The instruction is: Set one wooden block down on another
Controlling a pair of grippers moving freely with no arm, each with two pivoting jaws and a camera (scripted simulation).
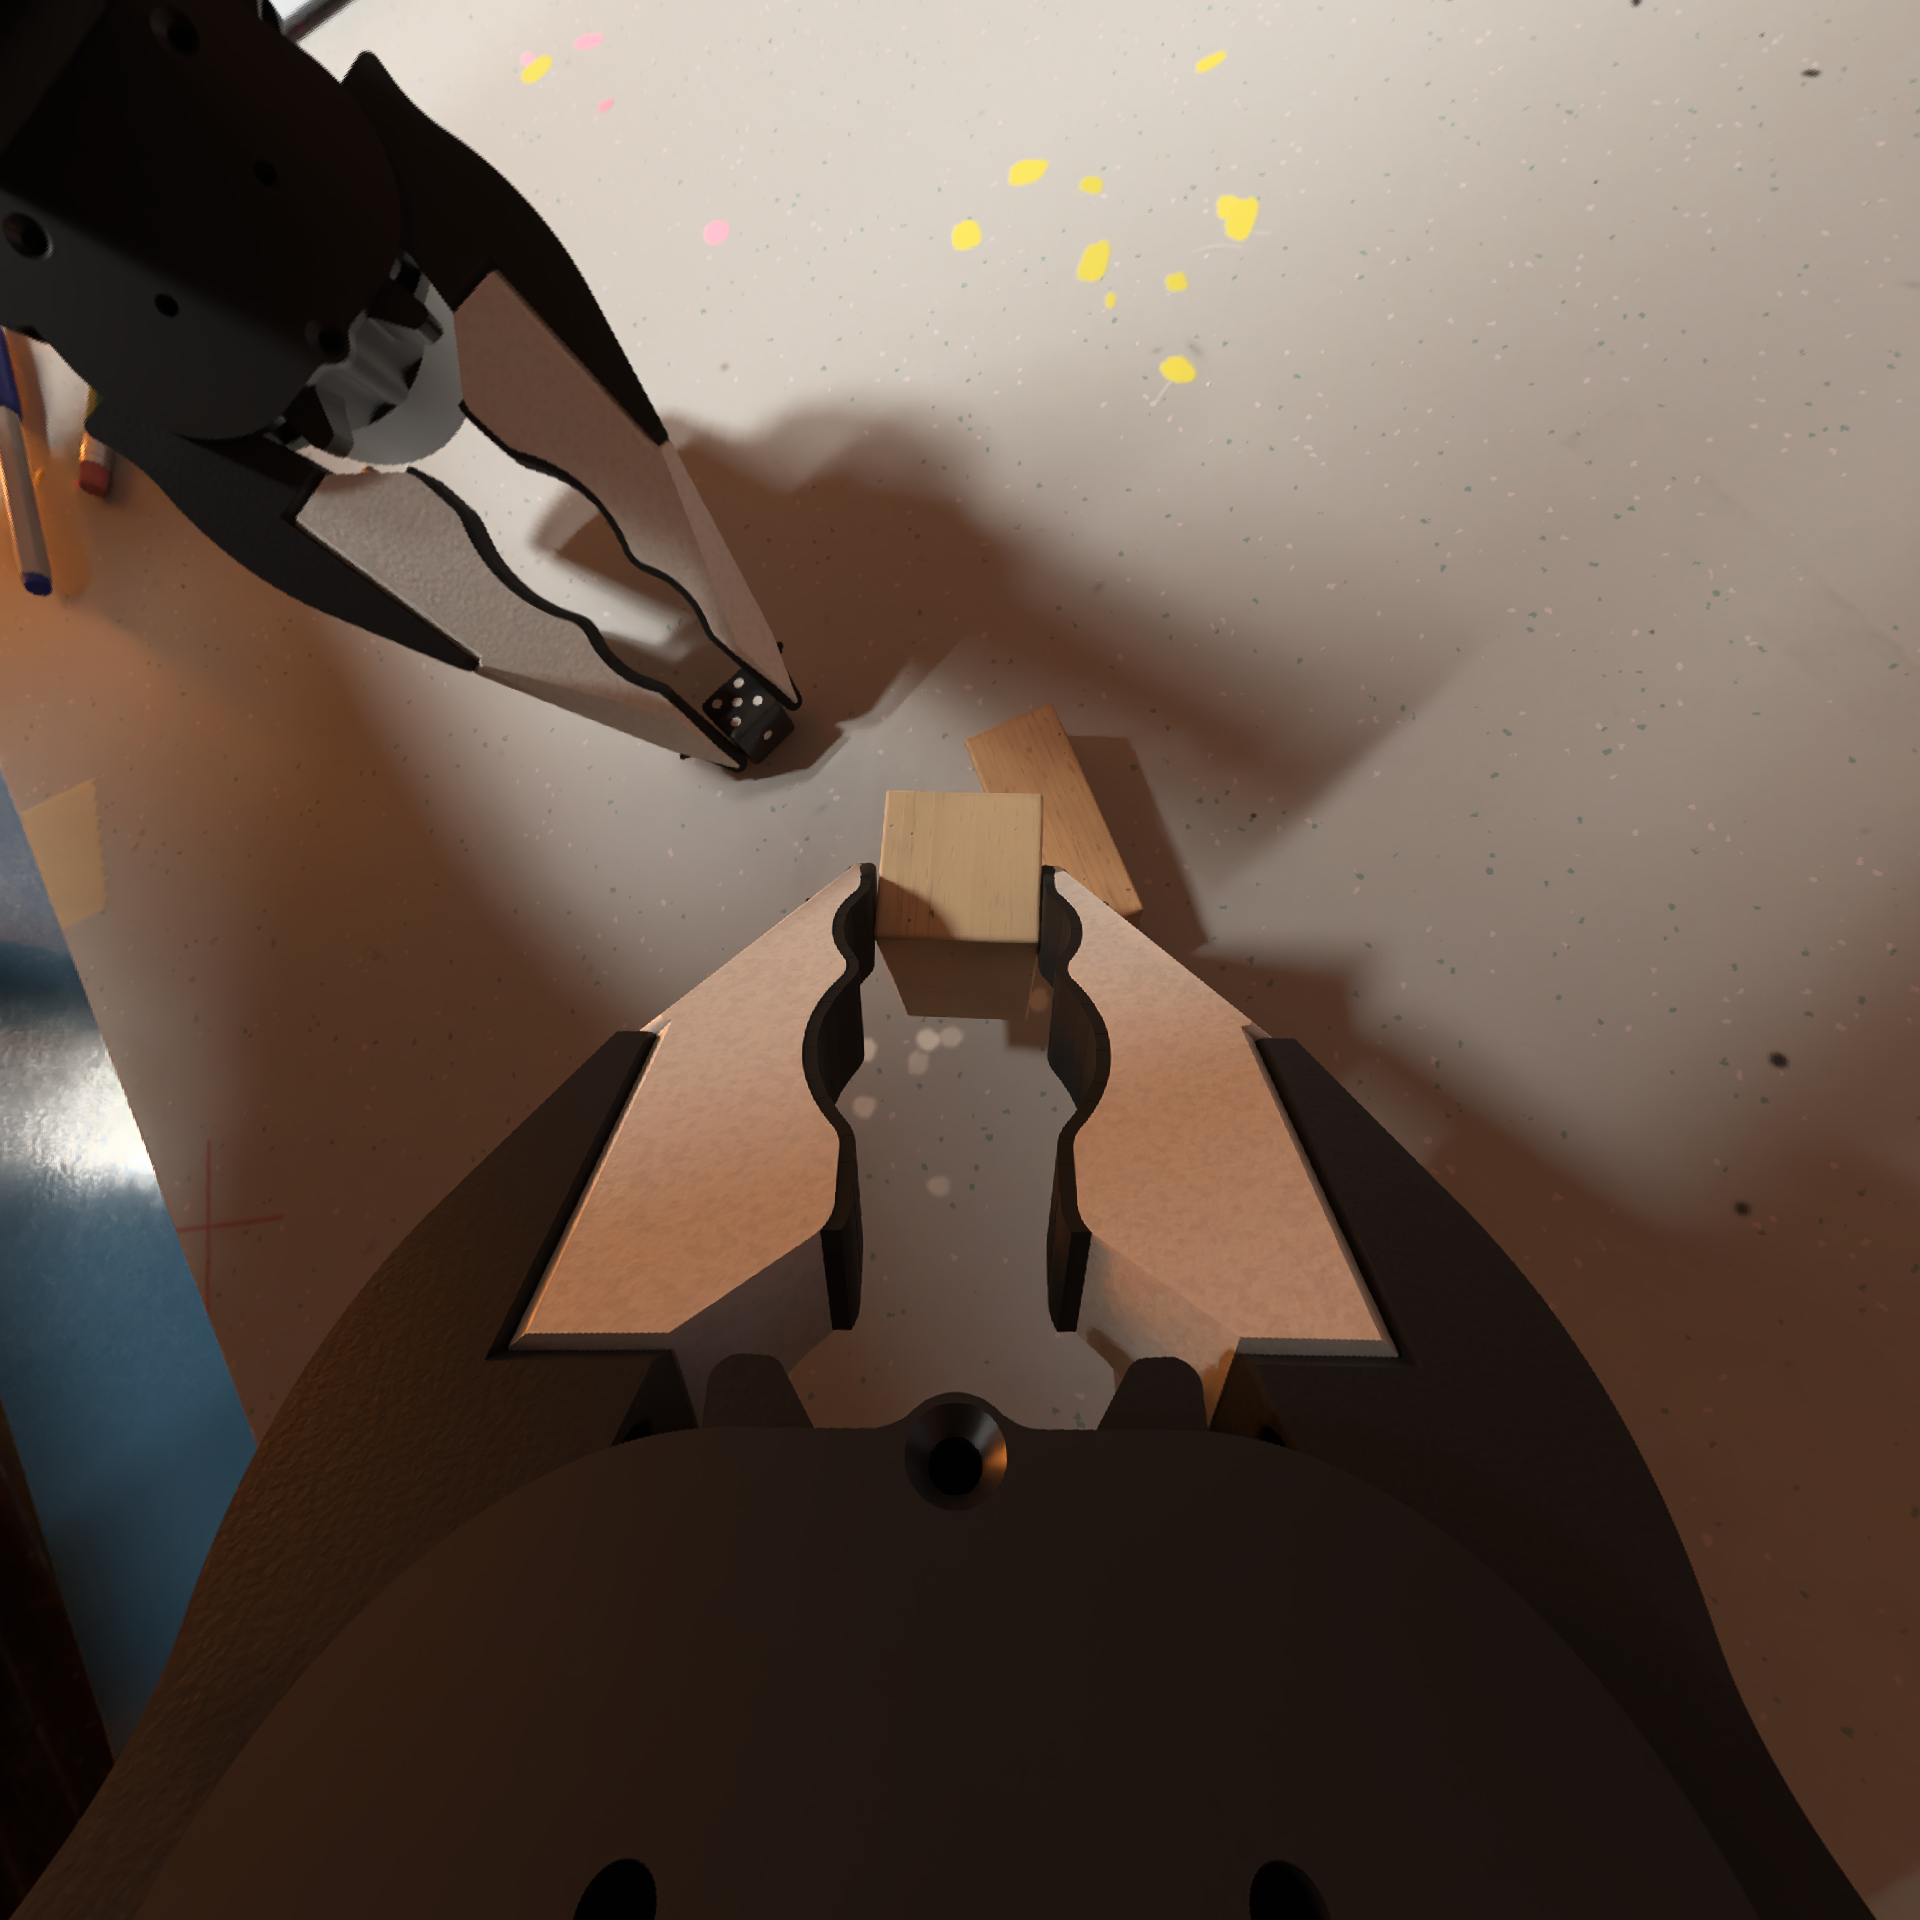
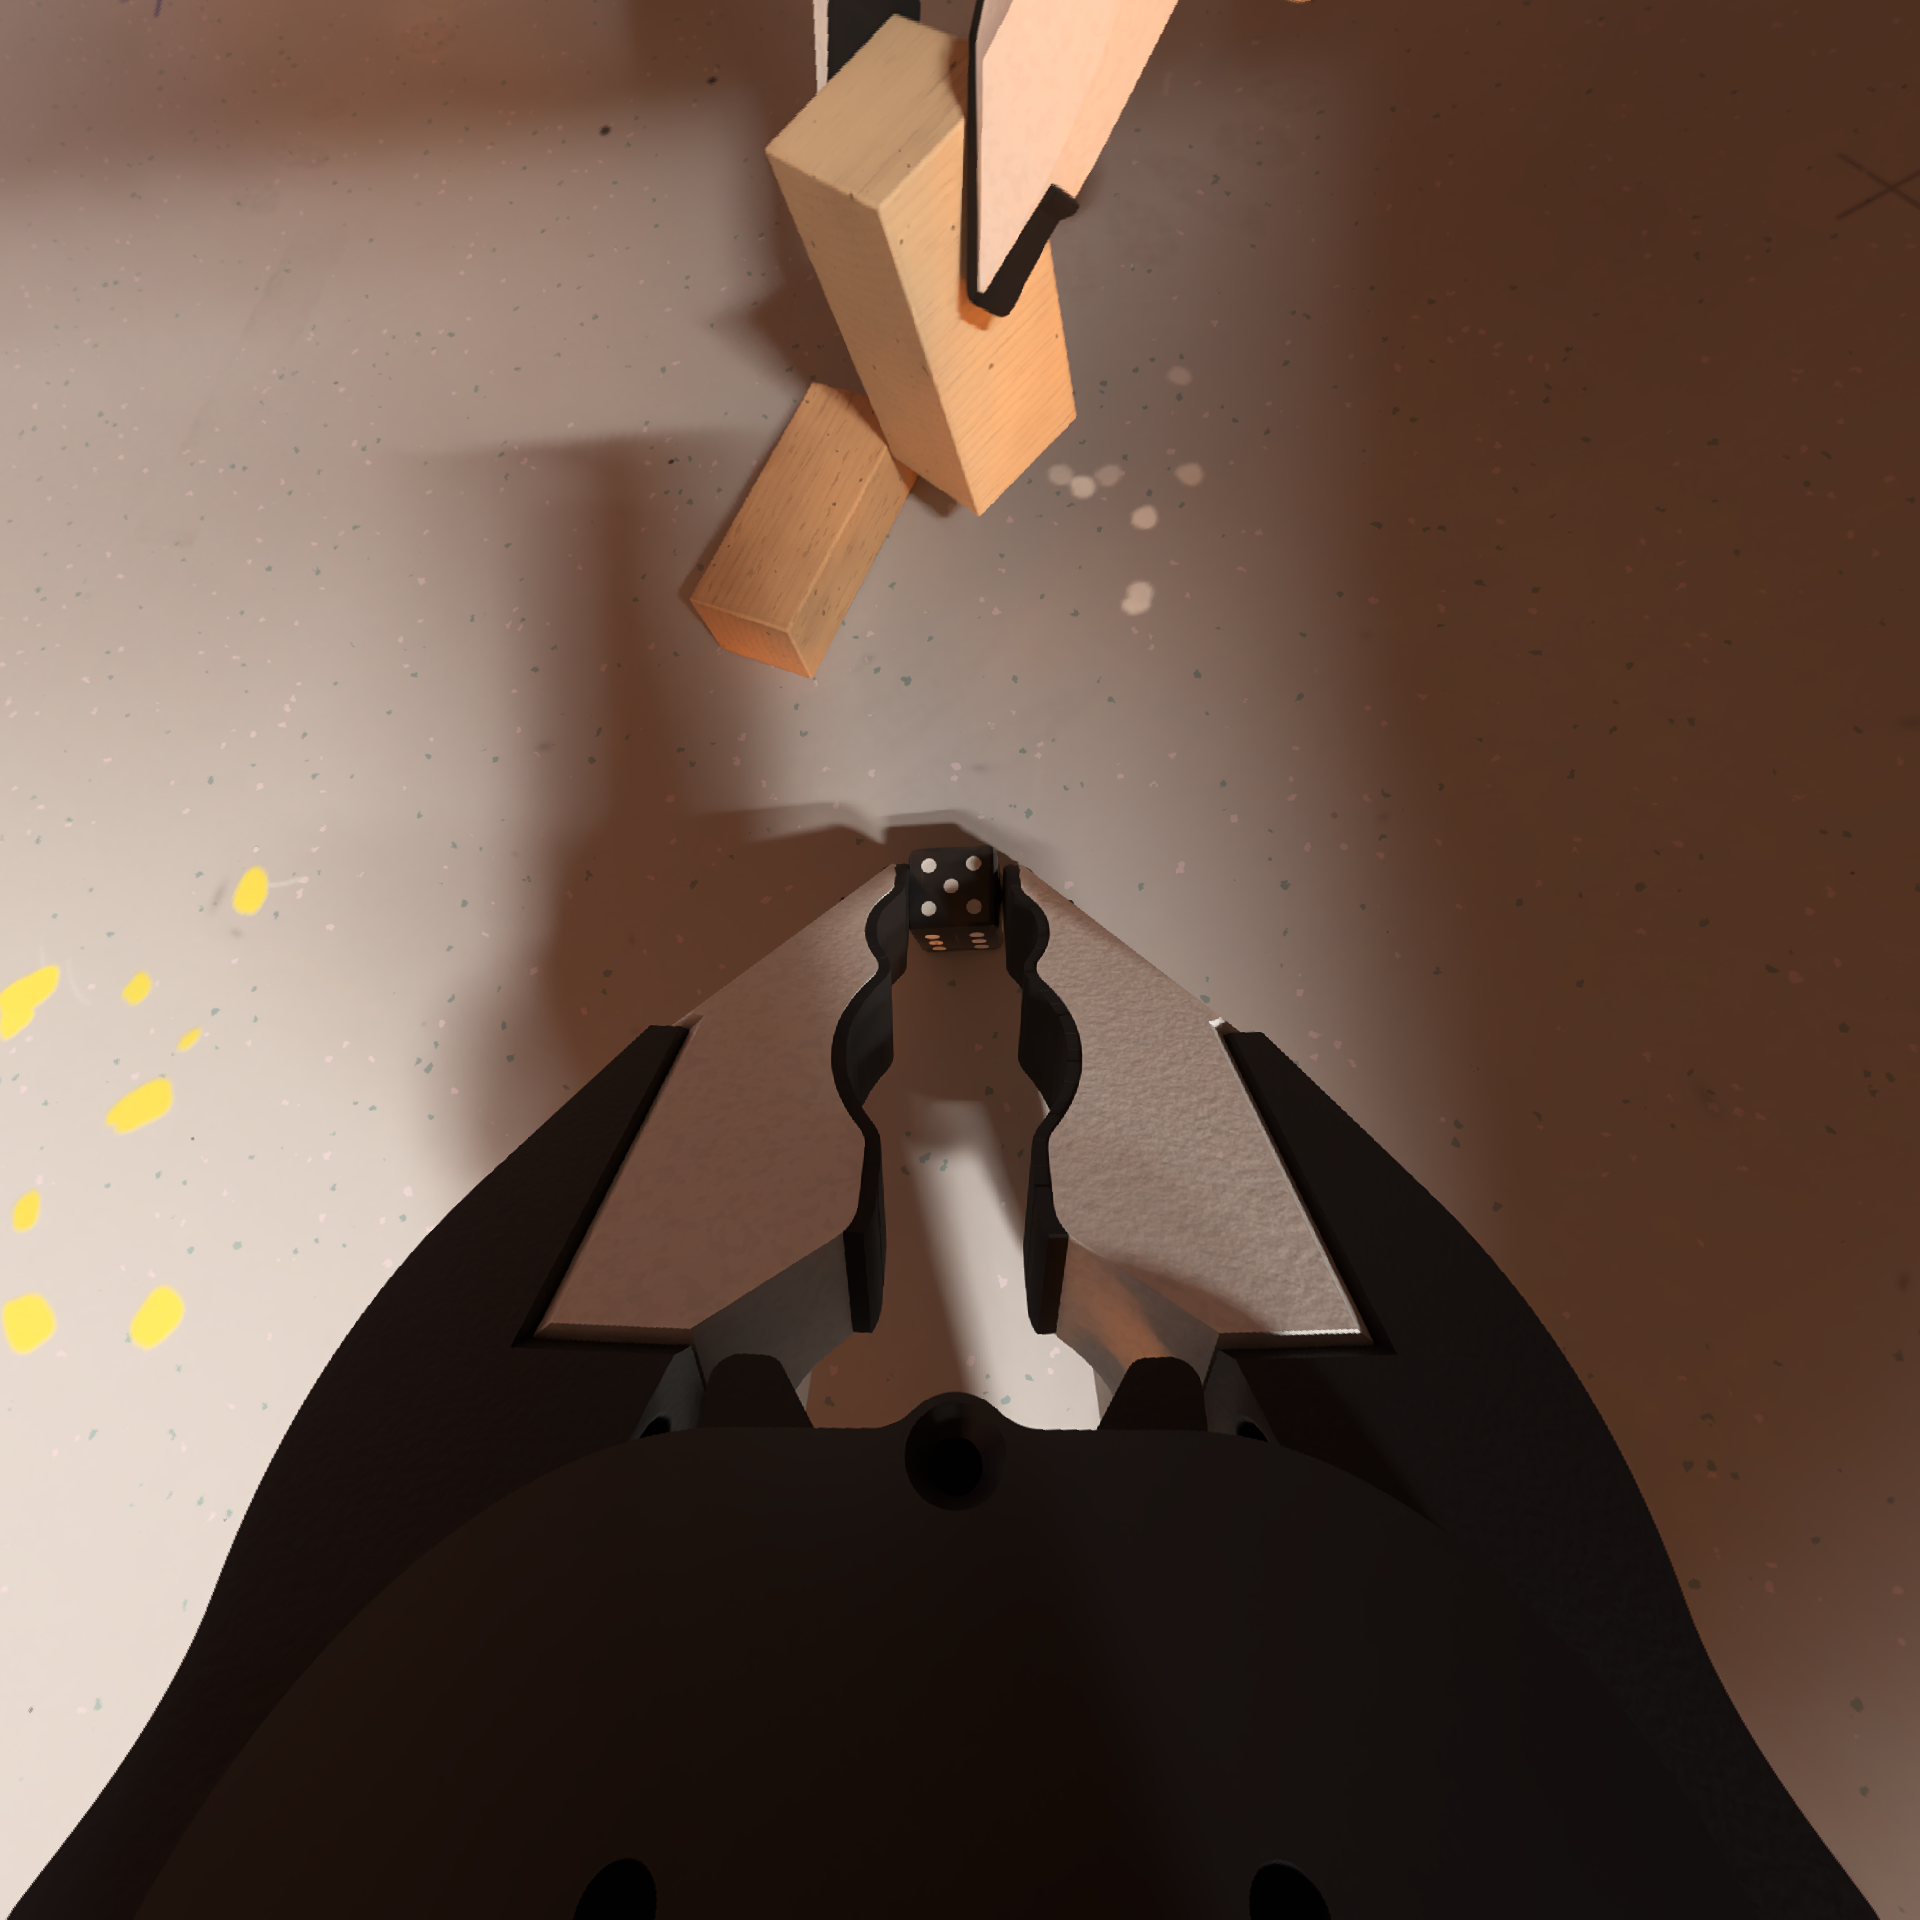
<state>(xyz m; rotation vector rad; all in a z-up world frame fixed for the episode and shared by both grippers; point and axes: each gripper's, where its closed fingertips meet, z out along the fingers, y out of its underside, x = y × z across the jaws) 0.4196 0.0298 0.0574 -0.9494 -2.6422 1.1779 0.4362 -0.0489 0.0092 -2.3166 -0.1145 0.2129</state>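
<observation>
My left gripper is shut on a pale wooden block and holds it on end, above the table. A second wooden block lies flat on the table just behind and below it. In the right wrist view the held block hangs tilted over one end of the lying block; I cannot tell if they touch. My right gripper is shut on a small black die at the table surface; it also shows in the left wrist view, left of the blocks.
The table is pale and speckled, with yellow paint spots at the far side. Pens lie at the left edge. A yellow note sits near the blue floor.
</observation>
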